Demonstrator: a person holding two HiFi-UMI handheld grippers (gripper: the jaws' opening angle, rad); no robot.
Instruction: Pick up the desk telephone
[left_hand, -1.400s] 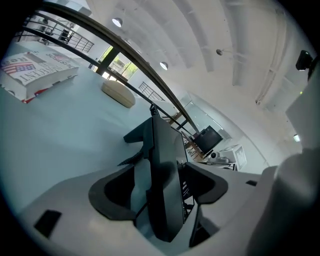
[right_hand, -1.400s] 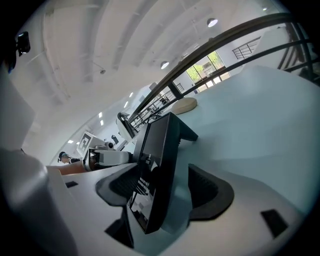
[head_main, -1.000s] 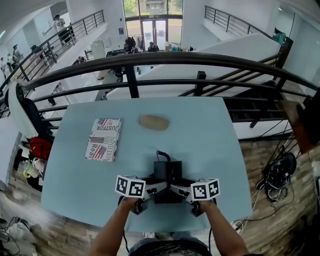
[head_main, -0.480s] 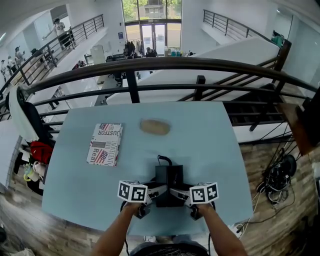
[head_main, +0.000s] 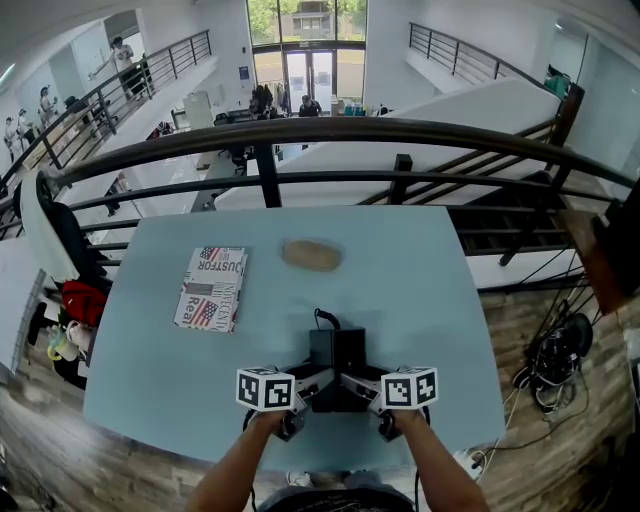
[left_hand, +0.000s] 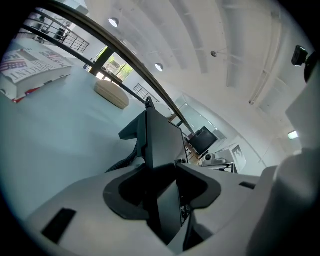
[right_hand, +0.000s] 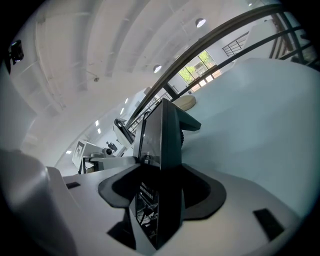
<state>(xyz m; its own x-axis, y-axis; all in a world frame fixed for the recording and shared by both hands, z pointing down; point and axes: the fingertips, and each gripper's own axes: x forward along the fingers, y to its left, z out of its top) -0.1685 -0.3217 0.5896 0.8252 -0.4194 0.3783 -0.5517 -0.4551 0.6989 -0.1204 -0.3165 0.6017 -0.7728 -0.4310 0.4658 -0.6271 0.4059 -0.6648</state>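
The black desk telephone (head_main: 336, 352) stands on the light blue table (head_main: 430, 290) near its front edge, with its cord (head_main: 322, 316) at the back. My left gripper (head_main: 308, 386) is at the phone's left side and my right gripper (head_main: 363, 386) at its right side. In the left gripper view the phone's edge (left_hand: 162, 145) sits between the closing jaws of the left gripper (left_hand: 165, 197), and the pads touch it. In the right gripper view the phone's other edge (right_hand: 162, 140) stands between the closing jaws of the right gripper (right_hand: 159, 200), with dark gaps on both sides.
A printed book (head_main: 212, 288) lies on the table at the left. A flat beige object (head_main: 311, 254) lies behind the phone. A dark metal railing (head_main: 330, 128) runs past the table's far edge, with a drop beyond it. Cables lie on the floor at the right (head_main: 555, 345).
Both hands stay at the phone's sides. The fingers of both grippers have drawn in toward the phone, the left ones more.
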